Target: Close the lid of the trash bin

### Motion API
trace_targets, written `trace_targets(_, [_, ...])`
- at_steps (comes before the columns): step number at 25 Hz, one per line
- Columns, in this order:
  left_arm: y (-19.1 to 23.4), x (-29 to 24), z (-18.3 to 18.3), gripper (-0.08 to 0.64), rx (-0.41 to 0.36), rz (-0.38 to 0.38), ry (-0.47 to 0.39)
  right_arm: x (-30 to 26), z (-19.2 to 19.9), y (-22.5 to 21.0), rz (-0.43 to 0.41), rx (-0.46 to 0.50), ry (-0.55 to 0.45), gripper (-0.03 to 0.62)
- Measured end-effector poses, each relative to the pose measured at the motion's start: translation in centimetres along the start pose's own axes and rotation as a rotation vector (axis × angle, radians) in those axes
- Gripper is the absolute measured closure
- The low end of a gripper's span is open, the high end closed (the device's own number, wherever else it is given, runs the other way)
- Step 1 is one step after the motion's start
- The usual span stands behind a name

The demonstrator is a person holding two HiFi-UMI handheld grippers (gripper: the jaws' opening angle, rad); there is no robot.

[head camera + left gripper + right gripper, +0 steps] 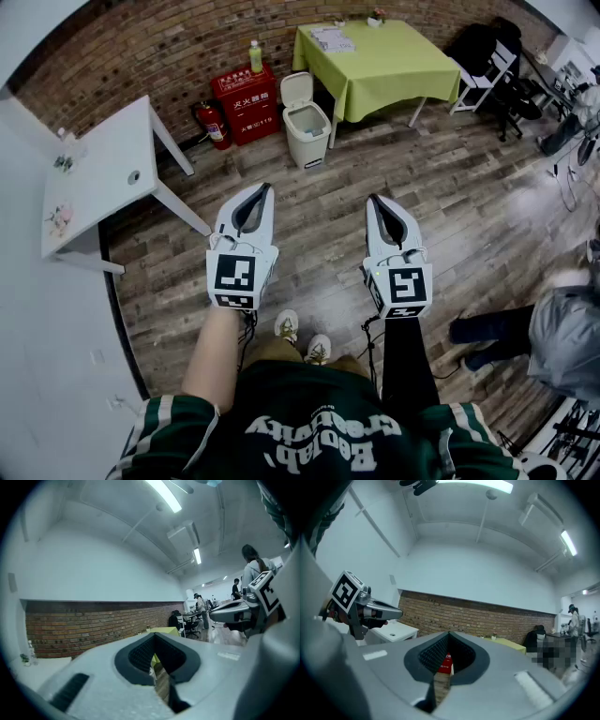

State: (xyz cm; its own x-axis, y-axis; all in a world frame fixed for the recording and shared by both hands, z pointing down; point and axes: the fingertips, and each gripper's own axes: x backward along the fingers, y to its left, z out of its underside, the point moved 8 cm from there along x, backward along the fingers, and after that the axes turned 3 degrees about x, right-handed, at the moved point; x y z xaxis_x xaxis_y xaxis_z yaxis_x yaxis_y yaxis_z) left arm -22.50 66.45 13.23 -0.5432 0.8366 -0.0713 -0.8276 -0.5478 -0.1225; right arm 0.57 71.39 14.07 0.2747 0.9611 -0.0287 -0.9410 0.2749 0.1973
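Nearest, our left gripper (263,192) and right gripper (375,202), both closed, empty. We see the trash bin (307,141) (lid (295,89) raised) well ahead.

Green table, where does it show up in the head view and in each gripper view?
Head view: green table at the top, right of centre, against the brick wall.
Left gripper view: small, just below centre, at the wall's right end.
Right gripper view: right of centre, low under the wall.
Shared landmark: the brick wall behind it.
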Motion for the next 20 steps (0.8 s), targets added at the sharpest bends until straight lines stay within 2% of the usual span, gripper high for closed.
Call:
trace_targets(8, [-2.0, 2.5, -0.7, 0.552, 0.001, 0.020, -0.017, 3.8, -0.6, 0.3, 0.022, 0.008, 0.003, 0.578])
trace_targets(12, [-1.9, 2.3, -1.0, 0.552, -0.012, 0.052, -0.030, 4.1, -0.9, 0.3, 0.064, -0.022, -0.018, 0.578])
trace_targets(16, [-0.8, 1.3, -0.8, 0.552, 0.007, 0.082, -0.035, 3.1, -1.1, 0.6, 0.098, -0.037, -0.015, 0.577])
trace_targets(18, [-0.2, 0.9, -0.7, 0.552, 0.017, 0.093, -0.042, 2.7, -1.2, 1.0, 0.107, -0.035, -0.010, 0.512])
trace_targets(20, [0.3, 0.6, -0.7, 0.552, 0.021, 0.104, -0.051, 2.3, -1.3, 1.3, 0.116, -0.035, -0.007, 0.508])
